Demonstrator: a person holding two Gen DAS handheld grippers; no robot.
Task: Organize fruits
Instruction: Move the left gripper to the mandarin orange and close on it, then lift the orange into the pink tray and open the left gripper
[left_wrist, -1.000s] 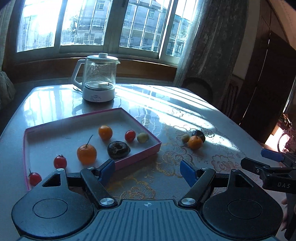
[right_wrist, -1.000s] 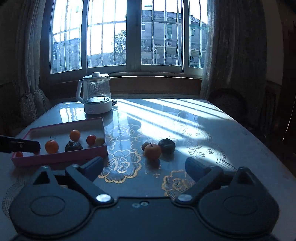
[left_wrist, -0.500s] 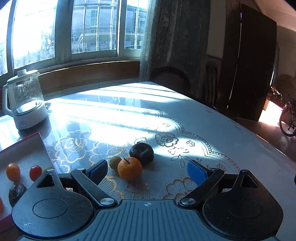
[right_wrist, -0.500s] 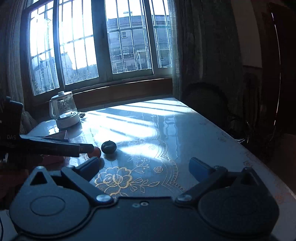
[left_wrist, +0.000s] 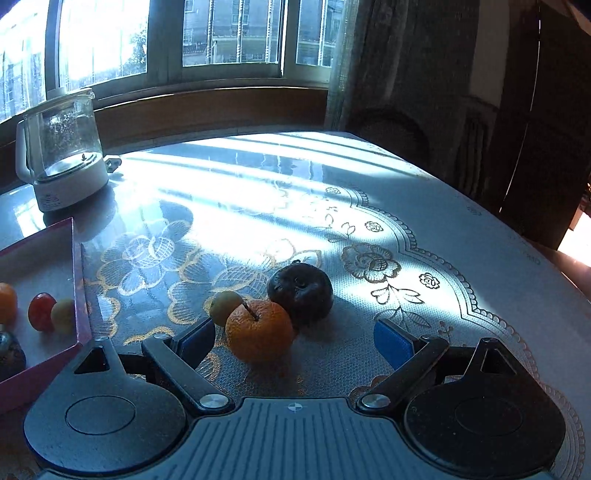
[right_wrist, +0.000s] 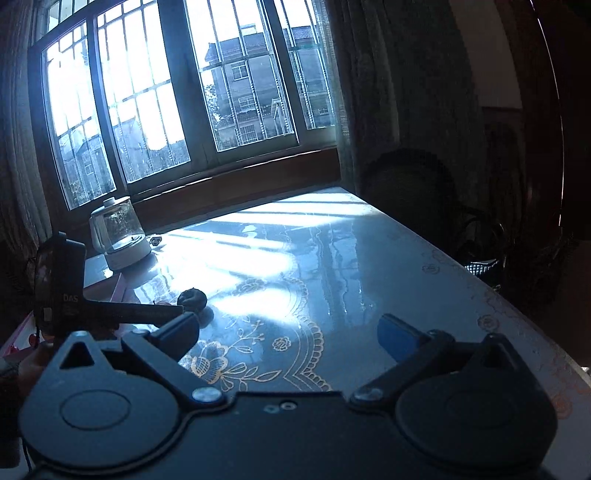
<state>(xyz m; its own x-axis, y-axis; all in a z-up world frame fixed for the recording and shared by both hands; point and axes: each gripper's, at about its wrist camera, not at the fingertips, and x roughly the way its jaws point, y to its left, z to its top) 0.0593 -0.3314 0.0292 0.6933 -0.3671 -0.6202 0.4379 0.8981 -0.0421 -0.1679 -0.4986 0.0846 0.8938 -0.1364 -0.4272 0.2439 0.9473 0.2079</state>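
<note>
In the left wrist view an orange mandarin (left_wrist: 259, 330) with a stem lies on the patterned tablecloth. A dark round fruit (left_wrist: 300, 293) touches it behind, and a small yellow-green fruit (left_wrist: 225, 307) sits at its left. My left gripper (left_wrist: 295, 341) is open, low over the cloth, with the mandarin between its blue pads, nearer the left pad and untouched. The pink tray (left_wrist: 79, 295) at the left holds several small fruits. My right gripper (right_wrist: 290, 334) is open over bare cloth. In its view the left gripper (right_wrist: 147, 314) hides all but the dark fruit (right_wrist: 192, 299).
A glass kettle (left_wrist: 61, 147) on a white base stands at the back left, its plug (left_wrist: 112, 162) lying beside it. A dark chair back (left_wrist: 391, 133) rises behind the table's far right corner. The table's right edge (right_wrist: 517, 310) runs close to my right gripper.
Both grippers swung right, away from the tray. The left one closed in on the three loose fruits, which now sit larger and partly between its pads. The right view turned toward the window corner.
</note>
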